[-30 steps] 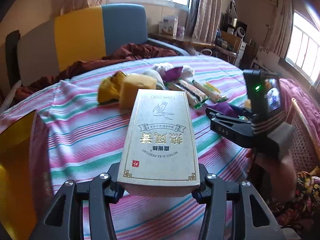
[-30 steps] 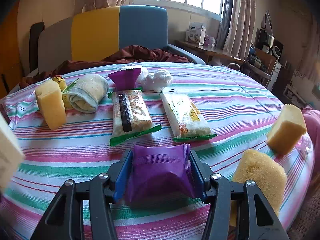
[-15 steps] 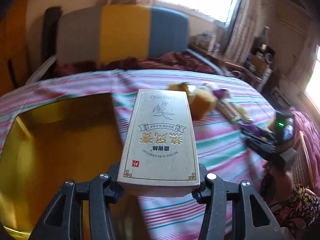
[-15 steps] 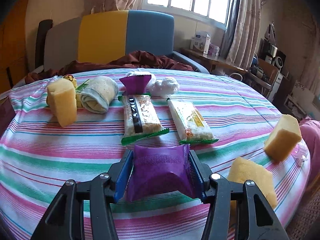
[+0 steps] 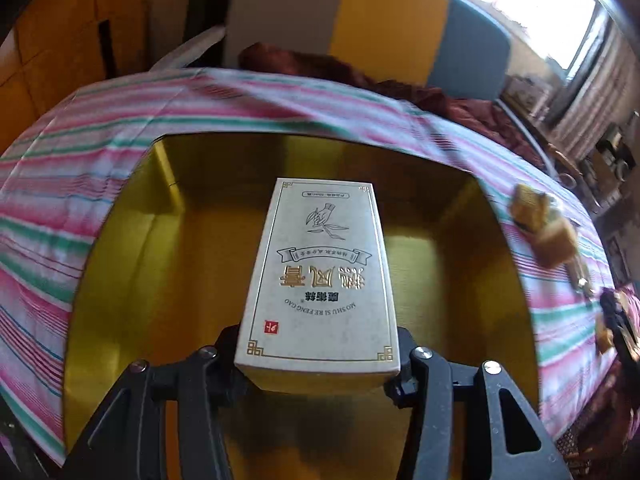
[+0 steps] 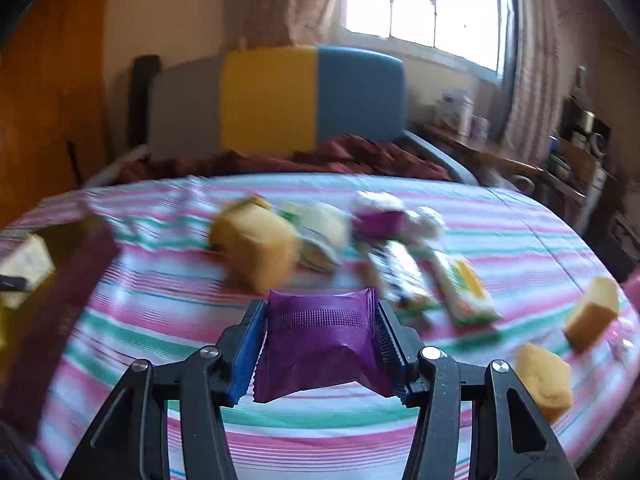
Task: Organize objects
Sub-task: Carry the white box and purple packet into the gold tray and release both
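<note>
We hold two things at once. In our left gripper sits a pale tea box with gold lettering, its near end clamped between the two black fingers, its length pointing away toward twelve o'clock. Under it, filling the middle of the left wrist view, is the open gold-lined box, and the tea box hangs over that interior without visibly touching the floor of it. The striped tablecloth wraps around the gold-lined box from nine o'clock over the top to three.

Our right gripper is closed on a purple packet, whose sides bulge against the ridged pads (the left pad is blue). Beyond it, on the same cloth, the rest lies blurred: a yellow sponge at eleven o'clock, two long snack bars at one o'clock, and two more sponge blocks at three to four o'clock near the table edge. At nine o'clock in that view we see the tea box's corner over the dark outer wall of the gold-lined box.
</note>
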